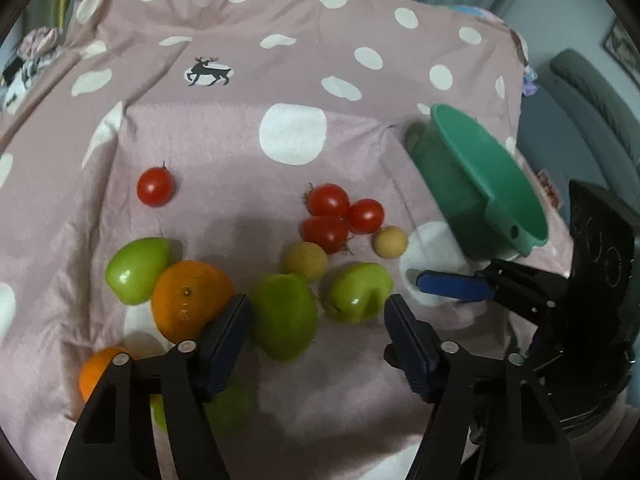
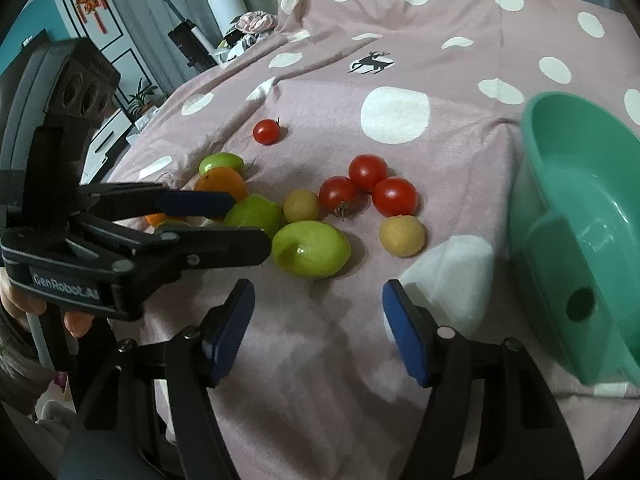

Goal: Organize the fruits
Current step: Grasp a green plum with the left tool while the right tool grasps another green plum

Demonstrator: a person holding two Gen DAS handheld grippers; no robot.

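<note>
Fruit lies loose on a pink polka-dot bedspread (image 1: pixel 224 128). My left gripper (image 1: pixel 318 332) stands open around a green apple (image 1: pixel 286 316), whose left side is at the left pad while the right pad is clear of it. An orange (image 1: pixel 190 300) and another green apple (image 1: pixel 360 292) flank it. In the right wrist view my right gripper (image 2: pixel 318 320) is open over bare cloth, just short of a green apple (image 2: pixel 310 248). Three red tomatoes (image 2: pixel 368 186) and two tan round fruits (image 2: pixel 402 236) lie beyond. A teal bowl (image 2: pixel 580 220) sits tilted at the right.
A lone tomato (image 1: pixel 155 186) lies far left, with a green apple (image 1: pixel 138 270) and a second orange (image 1: pixel 100 372) near the left gripper's base. The left gripper (image 2: pixel 250 224) reaches in from the left in the right wrist view. Room furniture stands beyond the bed's edges.
</note>
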